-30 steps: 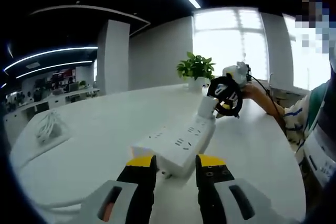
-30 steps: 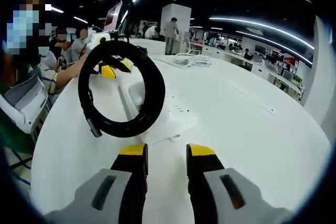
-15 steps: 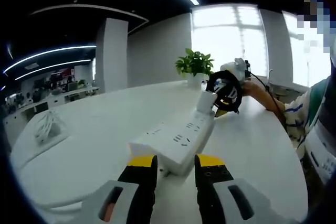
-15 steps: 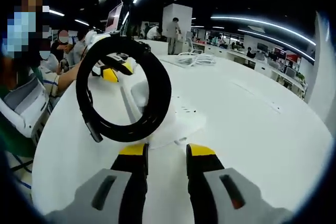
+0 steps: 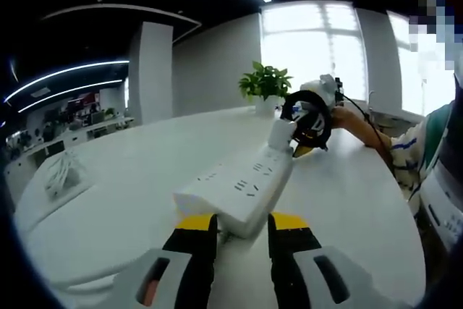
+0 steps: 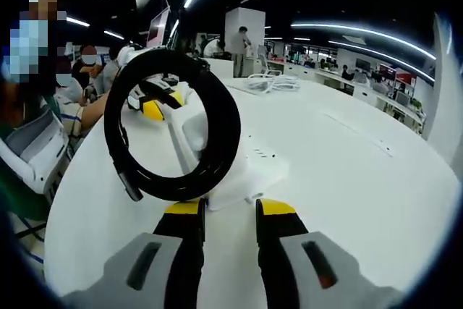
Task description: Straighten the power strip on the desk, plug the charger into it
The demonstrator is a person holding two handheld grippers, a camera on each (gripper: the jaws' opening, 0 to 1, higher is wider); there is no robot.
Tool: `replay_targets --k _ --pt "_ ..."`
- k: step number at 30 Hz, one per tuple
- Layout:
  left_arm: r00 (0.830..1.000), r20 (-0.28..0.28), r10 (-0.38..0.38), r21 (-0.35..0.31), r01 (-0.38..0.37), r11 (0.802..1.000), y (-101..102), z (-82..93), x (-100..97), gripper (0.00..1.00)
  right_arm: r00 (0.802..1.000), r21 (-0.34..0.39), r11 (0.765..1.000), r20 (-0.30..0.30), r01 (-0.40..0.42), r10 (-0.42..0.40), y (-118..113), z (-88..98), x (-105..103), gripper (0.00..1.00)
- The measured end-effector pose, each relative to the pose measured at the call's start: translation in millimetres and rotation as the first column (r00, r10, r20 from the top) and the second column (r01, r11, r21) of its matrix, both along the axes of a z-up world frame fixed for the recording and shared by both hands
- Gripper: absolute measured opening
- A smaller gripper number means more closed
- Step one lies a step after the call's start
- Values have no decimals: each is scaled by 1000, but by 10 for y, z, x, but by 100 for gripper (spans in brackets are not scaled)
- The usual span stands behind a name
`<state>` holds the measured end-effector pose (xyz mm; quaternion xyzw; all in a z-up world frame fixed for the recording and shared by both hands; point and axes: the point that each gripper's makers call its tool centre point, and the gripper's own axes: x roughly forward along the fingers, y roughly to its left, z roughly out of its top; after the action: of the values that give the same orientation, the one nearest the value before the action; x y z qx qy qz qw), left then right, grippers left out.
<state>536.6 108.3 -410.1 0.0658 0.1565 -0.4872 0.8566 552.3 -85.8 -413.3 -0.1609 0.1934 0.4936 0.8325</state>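
In the left gripper view, the left gripper (image 5: 242, 223) rises from 6 o'clock with its yellow-tipped jaws set slightly apart, and the near end of the white strip (image 5: 237, 189) lies right at the tips; whether the jaws actually pinch it cannot be told. The strip runs across the white desk (image 5: 130, 179) toward 1 o'clock, its sockets facing up. At its far end a white charger (image 5: 281, 135) stands upright on the strip, with a black coiled cable (image 5: 307, 117) hanging just beyond it. The right gripper (image 5: 312, 142) shows there near 2 o'clock, held by a hand (image 5: 347, 122). A potted plant (image 5: 265, 86) stands further back at 12 o'clock, and a white bundle of cord (image 5: 59, 176) lies well apart at 9 o'clock. In the right gripper view, the right gripper (image 6: 227, 218) comes up from 6 o'clock, jaws a little apart, with the cable (image 6: 172, 135) looming as a large black ring just above them at 11 o'clock; a grip on anything cannot be made out. The charger (image 6: 197, 129) shows through the ring, seated on the strip (image 6: 249, 168), which stretches away toward 11 o'clock to the left gripper (image 6: 160, 103). People (image 6: 87, 63) sit at 10 o'clock.
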Motion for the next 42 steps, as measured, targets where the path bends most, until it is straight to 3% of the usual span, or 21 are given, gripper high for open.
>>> replay_targets --k 14,42 --pt "1000 10 10 17 -10 1000 -5 -16 16 27 1000 20 1000 -27 -14 15 56 -17 -32 22" --pt "999 12 44 15 -44 999 3 -11 119 24 999 35 999 -47 -1 3 85 -29 -7 22"
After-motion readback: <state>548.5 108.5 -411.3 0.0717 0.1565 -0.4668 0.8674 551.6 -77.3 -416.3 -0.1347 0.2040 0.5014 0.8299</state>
